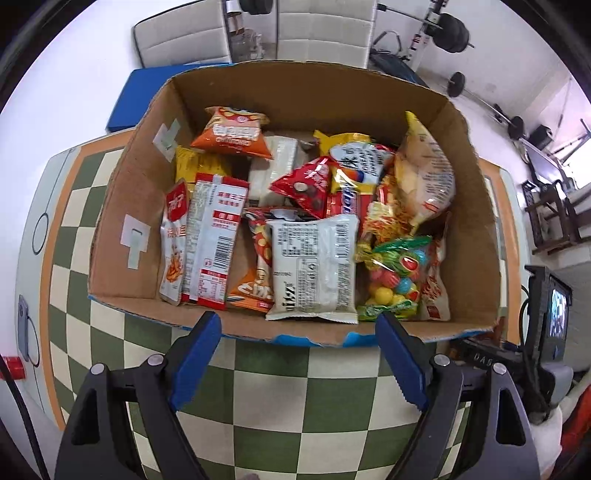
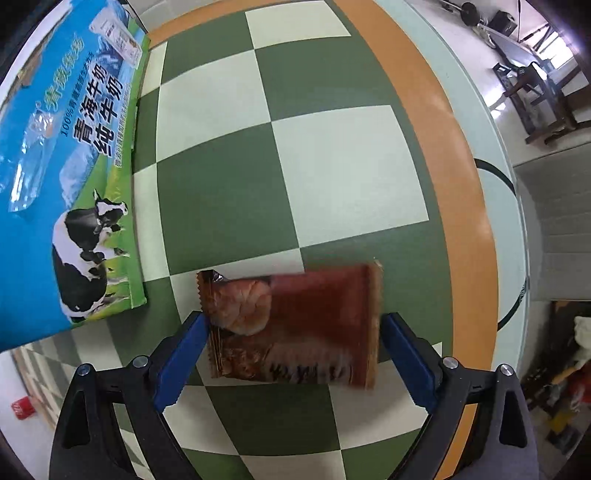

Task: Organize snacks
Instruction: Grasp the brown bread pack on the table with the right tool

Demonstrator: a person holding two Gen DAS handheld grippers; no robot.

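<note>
A cardboard box (image 1: 469, 236) full of several snack packets stands on the checkered table; a white packet (image 1: 314, 269) lies at its near side. My left gripper (image 1: 299, 325) is open and empty, hovering just before the box's near wall. In the right wrist view a brown bread packet (image 2: 295, 325) lies on the table between the fingers of my right gripper (image 2: 291, 328). The jaws stand wide, the left fingertip touching the packet's edge, the right one just apart from it. The box's blue printed outer side (image 2: 62, 155) shows at the left.
The green-and-cream checkered tabletop (image 2: 221, 206) has an orange border (image 2: 465, 221) near its edge. Chairs (image 1: 325, 33) and gym weights (image 1: 450, 33) stand beyond the table. A red object (image 2: 24, 408) lies at the lower left.
</note>
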